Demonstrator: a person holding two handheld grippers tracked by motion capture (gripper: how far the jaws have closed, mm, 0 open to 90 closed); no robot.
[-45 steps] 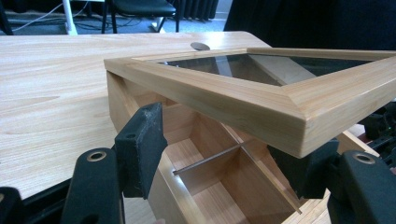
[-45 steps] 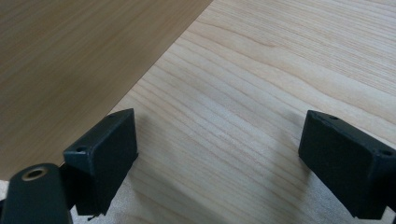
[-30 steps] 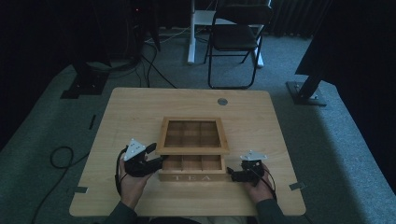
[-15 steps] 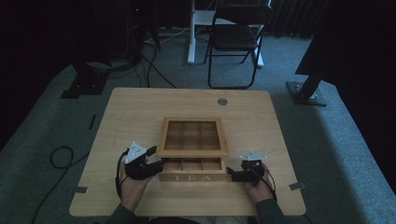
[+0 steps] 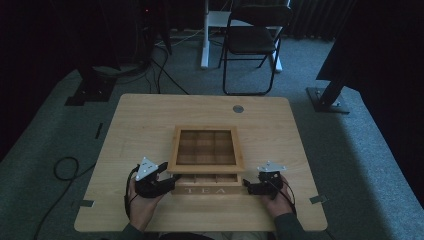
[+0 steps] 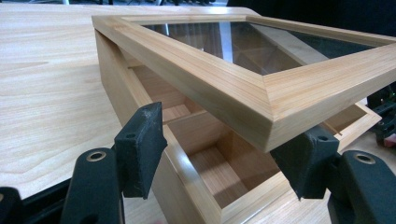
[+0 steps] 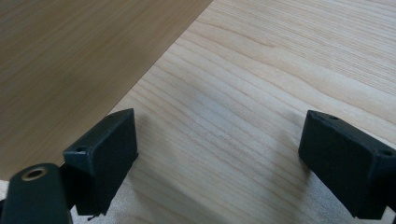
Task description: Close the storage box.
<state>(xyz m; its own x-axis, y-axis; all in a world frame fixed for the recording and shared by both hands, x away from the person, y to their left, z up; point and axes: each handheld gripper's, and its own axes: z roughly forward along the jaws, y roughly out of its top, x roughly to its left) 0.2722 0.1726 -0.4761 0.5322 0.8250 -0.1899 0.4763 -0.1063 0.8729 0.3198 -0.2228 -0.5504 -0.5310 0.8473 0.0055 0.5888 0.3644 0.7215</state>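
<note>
While both grippers are flanking the tea box near the table's front edge, entries are running left to right.
Left gripper (image 5: 167, 181): jaws standing wide apart, straddling the box's left front corner under the raised lid (image 6: 261, 70); gripping nothing.
Tea box (image 5: 206, 182): sitting at the table's front centre, glass-paned lid tilting up; the compartments in sight are lying bare.
Right gripper (image 5: 247, 189): jaws gaping wide over bare wood beside the box's right end; holding nothing.
Hidden: rear compartments are darkening under glass glare.
Surface: light wooden table (image 5: 150, 125).
Room: grey carpet, folding chair (image 5: 250, 40) standing behind.
</note>
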